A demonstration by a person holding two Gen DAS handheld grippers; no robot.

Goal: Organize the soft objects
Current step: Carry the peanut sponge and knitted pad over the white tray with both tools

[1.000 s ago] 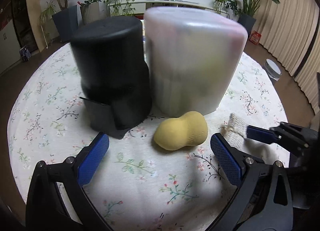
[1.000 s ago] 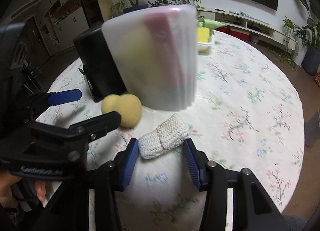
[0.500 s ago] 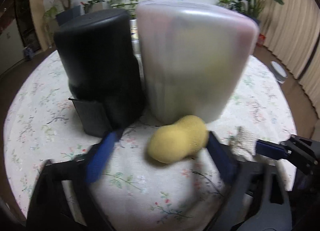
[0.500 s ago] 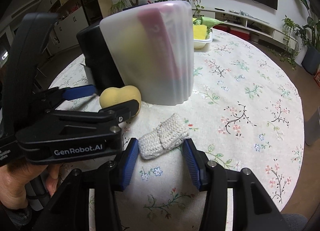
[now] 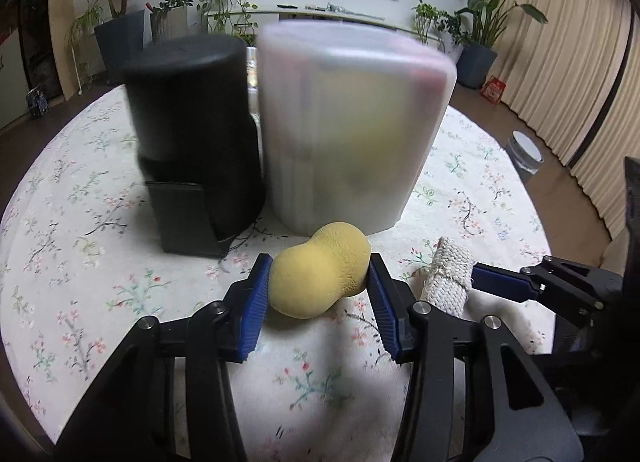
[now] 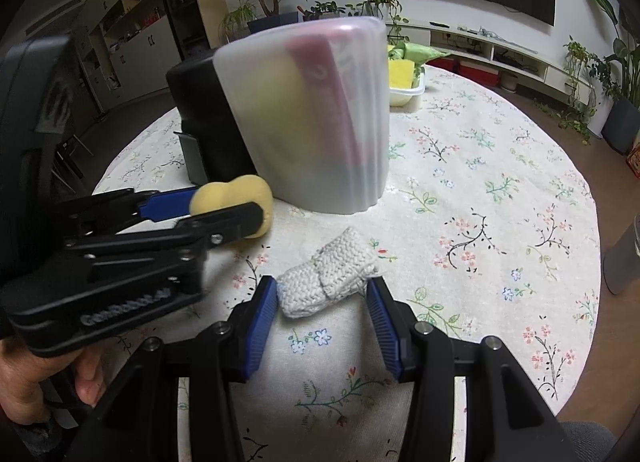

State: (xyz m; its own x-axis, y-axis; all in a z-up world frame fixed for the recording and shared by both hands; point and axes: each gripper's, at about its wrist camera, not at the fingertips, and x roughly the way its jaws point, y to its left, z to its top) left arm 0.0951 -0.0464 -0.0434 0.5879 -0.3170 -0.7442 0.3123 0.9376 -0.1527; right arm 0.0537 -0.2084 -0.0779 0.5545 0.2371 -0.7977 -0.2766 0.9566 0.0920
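- Sponge (image 5: 320, 270), yellow and peanut-shaped, lies on our flowered tablecloth (image 5: 80, 246); our left gripper (image 5: 316, 282) has just been closing, both pads touching it.
- Our right gripper (image 6: 322, 302) brackets the knitted white cloth (image 6: 326, 276), pads at its ends.
- Only the right view shows a yellow block in a white tray (image 6: 406, 92) behind the frosted bin (image 6: 316, 118).

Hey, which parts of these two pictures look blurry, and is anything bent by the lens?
Left wrist view: the black bin and frosted bin are smeared, the sponge sharp. Right wrist view: the frosted bin is soft, the knitted cloth crisp. Both views bow the table edge and darken at the corners.
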